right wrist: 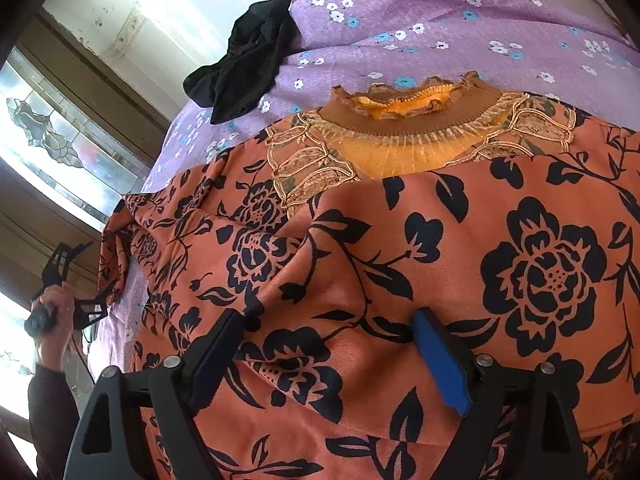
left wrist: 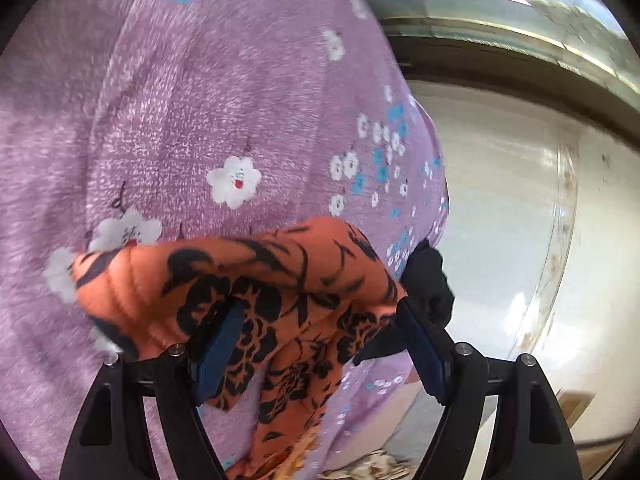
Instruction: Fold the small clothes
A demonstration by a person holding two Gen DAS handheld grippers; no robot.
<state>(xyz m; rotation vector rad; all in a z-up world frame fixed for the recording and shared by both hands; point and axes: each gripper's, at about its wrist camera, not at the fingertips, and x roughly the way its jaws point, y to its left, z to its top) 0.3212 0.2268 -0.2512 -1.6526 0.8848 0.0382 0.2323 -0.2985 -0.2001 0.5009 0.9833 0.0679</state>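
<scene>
Two close wrist views, shared orange garment [left wrist: 280, 280]

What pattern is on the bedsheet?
Purple bedsheet with white and blue flowers; clearest in right wrist view.

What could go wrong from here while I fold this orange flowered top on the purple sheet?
The left gripper has open jaws around the sleeve of the orange top, so it may slip free. The right gripper stands open over a loose ridge of cloth, which could bunch. The black garment lies near the bed's edge and may slide off.
</scene>
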